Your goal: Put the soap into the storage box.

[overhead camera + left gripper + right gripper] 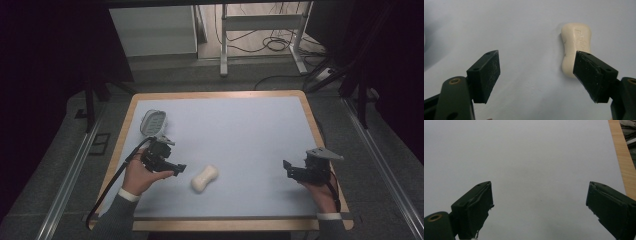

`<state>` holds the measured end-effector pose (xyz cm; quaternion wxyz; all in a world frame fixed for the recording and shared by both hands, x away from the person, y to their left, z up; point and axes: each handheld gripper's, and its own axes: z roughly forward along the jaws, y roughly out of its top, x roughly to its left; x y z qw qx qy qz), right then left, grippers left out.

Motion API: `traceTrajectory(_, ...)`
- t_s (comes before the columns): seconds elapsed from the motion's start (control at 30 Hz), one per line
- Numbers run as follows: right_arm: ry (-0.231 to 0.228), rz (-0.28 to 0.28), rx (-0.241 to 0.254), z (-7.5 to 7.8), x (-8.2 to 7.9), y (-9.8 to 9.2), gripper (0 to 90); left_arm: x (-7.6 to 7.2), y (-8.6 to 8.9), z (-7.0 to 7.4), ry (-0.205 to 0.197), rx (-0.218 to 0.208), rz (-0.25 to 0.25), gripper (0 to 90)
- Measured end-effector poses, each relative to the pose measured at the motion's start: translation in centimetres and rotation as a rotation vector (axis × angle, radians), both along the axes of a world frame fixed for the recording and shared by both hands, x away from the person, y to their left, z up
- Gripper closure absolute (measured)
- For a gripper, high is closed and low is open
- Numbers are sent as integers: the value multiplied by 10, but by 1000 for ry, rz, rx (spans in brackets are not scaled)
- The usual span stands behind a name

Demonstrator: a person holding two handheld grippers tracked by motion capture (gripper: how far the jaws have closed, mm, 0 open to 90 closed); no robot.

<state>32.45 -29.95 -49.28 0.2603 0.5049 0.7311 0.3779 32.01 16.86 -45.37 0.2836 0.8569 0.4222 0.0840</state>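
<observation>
The wooden-edged table with its pale blue-grey mat point(240, 130) took up most of the high view, largely bare. Off at ten o'clock on the mat sat a pale oval slotted soap dish point(152, 121), nothing in it. Down at eight o'clock came the left hand-held gripper point(175, 169), jaws spread wide and holding nothing, pointing toward three o'clock at the soap. Across at four o'clock the right hand-held gripper point(288, 169) hovered too, well apart from everything, jaws just as wide over plain mat, empty. And the smallest piece, the cream waisted bar of soap point(205, 178), lay flat on the mat at about six o'clock, just beside the left jaws but not between them; in the left gripper view the bar point(575, 45) sat beyond the right-hand jaw, untouched. So by my reading nothing was done yet: the soap wanted lining up, gripping, lifting, and likely carrying to that dish.
</observation>
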Motion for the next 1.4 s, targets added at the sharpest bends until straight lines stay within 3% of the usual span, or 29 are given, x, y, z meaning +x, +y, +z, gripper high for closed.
traceTrajectory(0.33, 3, -10, 1, 0, 0, -2, 69, 1, -21, 5, -4, 18, -42, 214)
traceTrajectory(0.93, 7, -13, 0, 0, 0, -3, 69, 5, -56, -14, 50, 51, -99, 213)
traceTrajectory(1.4, 14, -13, -5, -2, 0, -2, 70, 8, -71, -30, 92, 69, -108, 213)
